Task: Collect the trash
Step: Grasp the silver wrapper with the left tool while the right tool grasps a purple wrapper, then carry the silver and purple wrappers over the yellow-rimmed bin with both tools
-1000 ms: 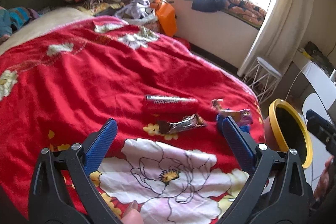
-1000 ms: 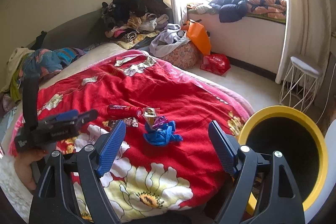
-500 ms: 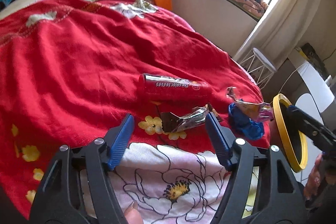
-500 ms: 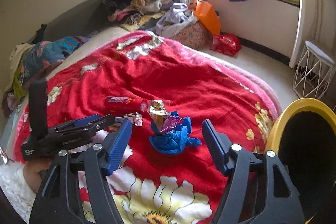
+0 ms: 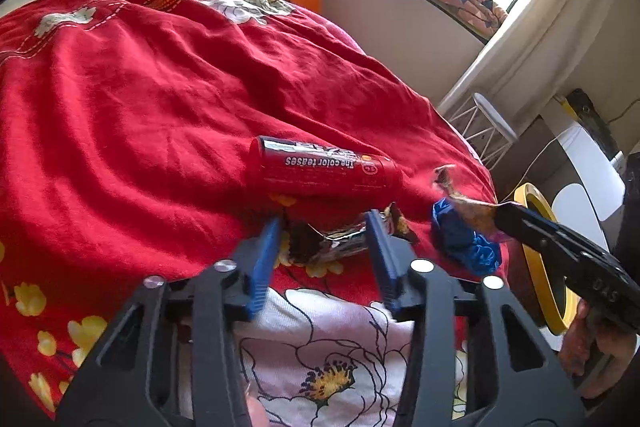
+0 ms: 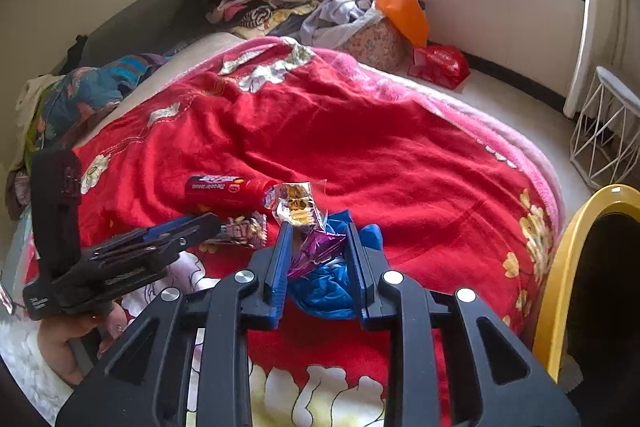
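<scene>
Landmark: red tube [image 5: 320,171] lying on the bed [image 5: 140,99].

Left tool [image 5: 322,241] is low over the blanket, just on the near side of the tube, jaws closing w/ a silver wrapper [image 5: 340,241] between them. Pads look v. close to the foil but a firm pinch isn't clear yet, so I'd call it still open, not gripping. It comes in angled down, probably so the thin foil can be nipped w/o digging into the soft blanket.

Right tool [image 6: 318,251] sits to the right of the tube, jaws also closing, straddling a purple wrapper [image 6: 316,247] that lies on top of a blue bag [image 6: 332,287]. Pads flank the crumple; no clear squeeze seen yet. A clear snack packet [image 6: 296,205] lies just beyond, touching the tube's cap end.

All the trash is bunched round the tube near the bed's edge, and the bin [image 6: 560,267] stands beside that edge, right of the tube. Likely why both tools work at once: short carry to drop.

Risk, my guess: the purple bit may drag the blue bag up w/ it, or slip free.
</scene>
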### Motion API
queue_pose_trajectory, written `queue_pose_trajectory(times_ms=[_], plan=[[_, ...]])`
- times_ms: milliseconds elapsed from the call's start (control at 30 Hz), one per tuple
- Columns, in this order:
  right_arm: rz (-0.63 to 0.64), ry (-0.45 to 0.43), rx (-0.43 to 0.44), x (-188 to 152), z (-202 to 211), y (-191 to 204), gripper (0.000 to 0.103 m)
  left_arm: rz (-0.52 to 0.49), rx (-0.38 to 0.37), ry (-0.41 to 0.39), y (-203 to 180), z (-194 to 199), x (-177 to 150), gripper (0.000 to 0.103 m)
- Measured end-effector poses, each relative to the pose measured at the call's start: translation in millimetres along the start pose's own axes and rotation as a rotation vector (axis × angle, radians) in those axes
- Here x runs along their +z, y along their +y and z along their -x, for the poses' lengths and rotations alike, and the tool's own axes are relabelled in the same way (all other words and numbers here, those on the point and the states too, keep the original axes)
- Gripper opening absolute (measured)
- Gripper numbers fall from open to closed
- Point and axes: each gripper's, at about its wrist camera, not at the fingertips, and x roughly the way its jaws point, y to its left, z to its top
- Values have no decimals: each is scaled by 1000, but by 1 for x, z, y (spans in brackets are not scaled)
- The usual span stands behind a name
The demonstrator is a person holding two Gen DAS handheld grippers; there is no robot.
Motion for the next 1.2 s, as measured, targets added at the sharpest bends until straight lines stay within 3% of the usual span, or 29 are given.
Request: queue_pose_trajectory(times_ms=[200,433,1200], plan=[[-17,-39,-4,-8,22,-1,25,5,2,4,0,3,-5,27],[-53,-67,1,-23,48,-4,25,10,9,7,-3,11,-16,12],[-76,-133,-16,-40,93,-9,25,-89,-23,-61,-56,54,-22,7]])
